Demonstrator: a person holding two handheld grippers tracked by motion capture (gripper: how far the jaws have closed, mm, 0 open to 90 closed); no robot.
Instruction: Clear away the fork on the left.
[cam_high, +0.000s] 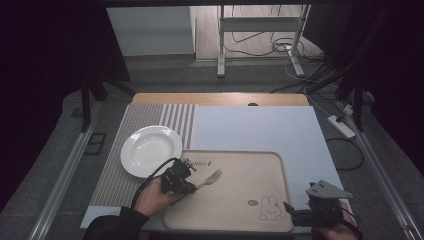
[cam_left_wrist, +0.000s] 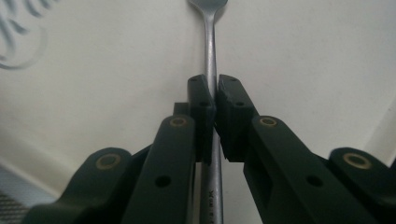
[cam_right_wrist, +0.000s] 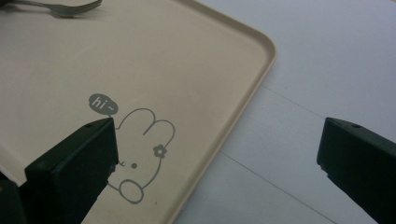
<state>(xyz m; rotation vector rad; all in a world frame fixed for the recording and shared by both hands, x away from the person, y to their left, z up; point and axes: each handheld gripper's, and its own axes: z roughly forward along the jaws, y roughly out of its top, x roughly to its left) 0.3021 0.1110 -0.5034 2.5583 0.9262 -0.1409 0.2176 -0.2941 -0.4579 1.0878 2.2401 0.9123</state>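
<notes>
A metal fork lies over the left part of a beige tray, tines pointing up and right. My left gripper is shut on the fork's handle; in the left gripper view the handle runs straight up between the pinched black jaws, and my left gripper grips it midway. My right gripper stands open at the tray's near right corner, with nothing between its jaws. In the right gripper view my right gripper straddles the tray's rim beside a printed rabbit, and the fork shows far off.
A white plate rests on a striped grey mat left of the tray. A pale blue sheet covers the table under the tray. A power strip and cables lie on the floor at right.
</notes>
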